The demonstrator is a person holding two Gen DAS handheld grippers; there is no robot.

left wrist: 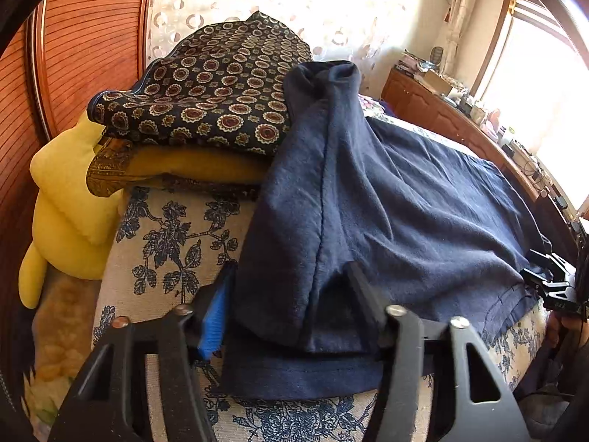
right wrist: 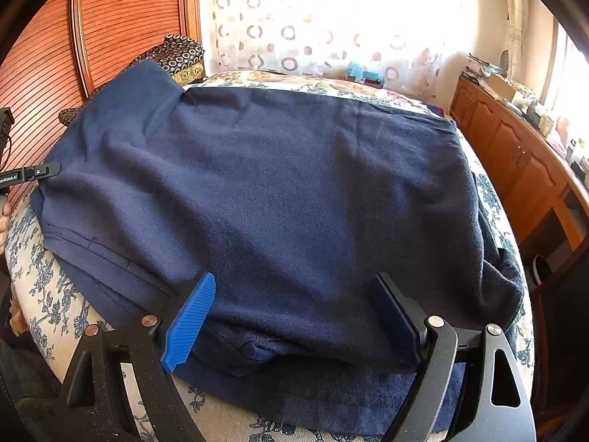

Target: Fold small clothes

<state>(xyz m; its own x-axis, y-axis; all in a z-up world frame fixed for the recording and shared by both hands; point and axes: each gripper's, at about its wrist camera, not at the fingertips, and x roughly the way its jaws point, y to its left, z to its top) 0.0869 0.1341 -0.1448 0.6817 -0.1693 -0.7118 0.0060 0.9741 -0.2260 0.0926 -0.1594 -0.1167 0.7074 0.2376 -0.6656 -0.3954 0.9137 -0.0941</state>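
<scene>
A navy blue garment lies spread on the floral bedspread; it also shows in the left wrist view. Its left part is folded up in a ridge toward the pillows. My left gripper is open, its fingers set either side of the folded near edge of the garment. My right gripper is open, its fingers astride the near hem on top of the cloth. The right gripper shows at the far right of the left wrist view. The left gripper shows at the left edge of the right wrist view.
A dark patterned cushion sits on a mustard one at the bed head. A yellow plush toy hangs at the left. A wooden headboard stands behind. A cluttered wooden sideboard runs along the right wall.
</scene>
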